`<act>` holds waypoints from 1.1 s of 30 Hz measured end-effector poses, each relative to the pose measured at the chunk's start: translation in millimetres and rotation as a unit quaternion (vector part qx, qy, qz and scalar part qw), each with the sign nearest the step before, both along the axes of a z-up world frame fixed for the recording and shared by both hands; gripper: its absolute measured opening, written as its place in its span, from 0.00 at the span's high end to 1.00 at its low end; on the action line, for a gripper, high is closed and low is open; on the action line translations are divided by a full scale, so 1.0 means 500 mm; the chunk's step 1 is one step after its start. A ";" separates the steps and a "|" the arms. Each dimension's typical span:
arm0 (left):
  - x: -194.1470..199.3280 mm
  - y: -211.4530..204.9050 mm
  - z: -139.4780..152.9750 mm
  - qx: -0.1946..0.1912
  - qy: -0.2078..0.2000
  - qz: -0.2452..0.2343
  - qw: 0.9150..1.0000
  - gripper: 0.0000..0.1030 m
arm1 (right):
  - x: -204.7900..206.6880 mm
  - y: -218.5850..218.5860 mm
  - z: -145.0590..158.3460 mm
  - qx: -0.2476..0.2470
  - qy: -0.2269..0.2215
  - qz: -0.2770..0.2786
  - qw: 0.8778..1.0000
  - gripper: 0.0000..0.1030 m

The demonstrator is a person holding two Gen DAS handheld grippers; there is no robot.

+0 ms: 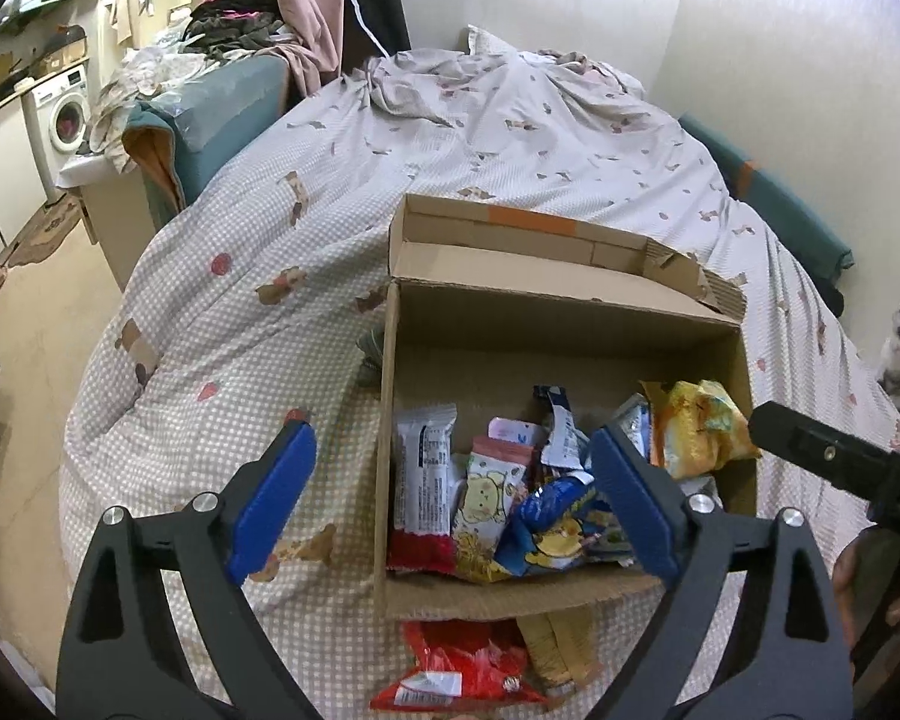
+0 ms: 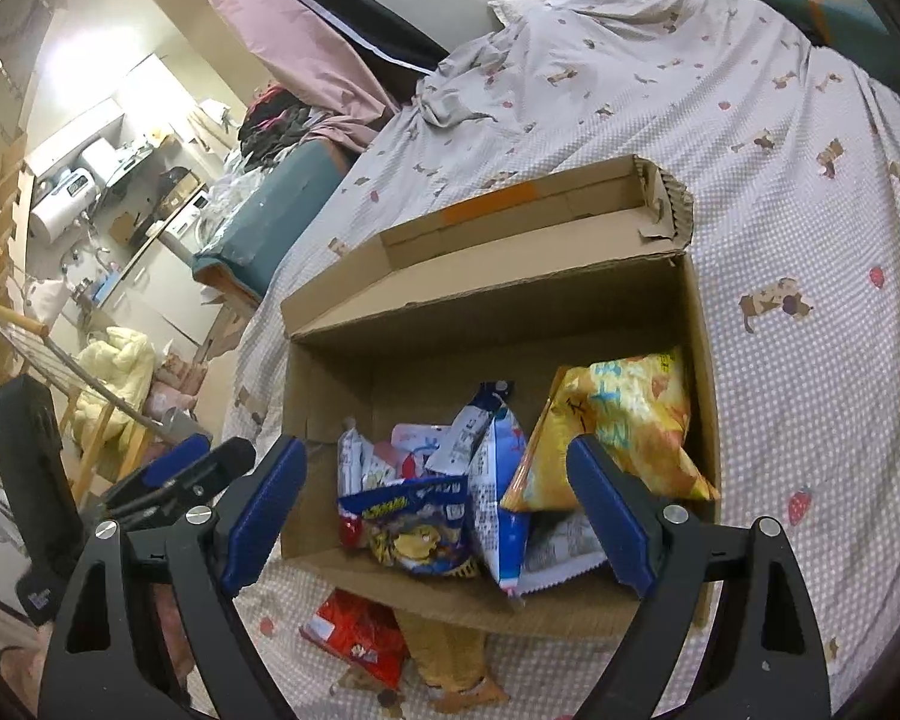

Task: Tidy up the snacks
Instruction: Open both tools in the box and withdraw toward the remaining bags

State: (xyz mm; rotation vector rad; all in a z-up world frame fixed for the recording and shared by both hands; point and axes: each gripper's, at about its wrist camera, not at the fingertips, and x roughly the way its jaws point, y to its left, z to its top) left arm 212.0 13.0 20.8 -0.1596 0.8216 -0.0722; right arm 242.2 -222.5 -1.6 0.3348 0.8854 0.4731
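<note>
Above the cardboard box [image 1: 564, 324], left gripper [image 1: 450, 480] and right gripper [image 2: 438, 498], angled downward, fingers spread, empty

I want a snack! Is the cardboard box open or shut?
Open. The cardboard box has its flap folded back, and the snack packets inside show from above.

Snack packets [image 1: 498, 498] lie in the box [image 1: 570, 312] on the bed [image 1: 240, 276].
</note>
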 end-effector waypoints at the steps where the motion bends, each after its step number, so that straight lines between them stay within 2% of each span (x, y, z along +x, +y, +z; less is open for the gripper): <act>1: -0.003 0.000 0.002 0.002 0.000 0.000 1.000 0.11 | -0.007 0.002 0.003 -0.005 -0.003 0.000 1.000 0.11; 6: -0.038 0.008 0.002 0.008 0.008 0.011 1.000 0.11 | -0.039 -0.002 0.011 -0.020 -0.010 -0.014 1.000 0.11; 17: -0.107 0.027 -0.021 0.013 0.042 0.018 0.999 0.11 | -0.109 -0.015 -0.006 -0.026 0.015 -0.015 0.999 0.11; 23: -0.134 0.031 -0.037 0.006 0.061 0.016 0.998 0.11 | -0.158 -0.027 -0.032 -0.025 0.044 -0.029 0.998 0.11; 27: -0.141 0.033 -0.055 0.017 0.073 0.015 0.997 0.11 | -0.182 -0.024 -0.061 -0.036 0.073 -0.019 0.996 0.11; 33: -0.132 0.079 -0.100 -0.033 0.120 0.049 0.991 0.11 | -0.195 -0.024 -0.121 -0.073 0.110 -0.028 0.991 0.11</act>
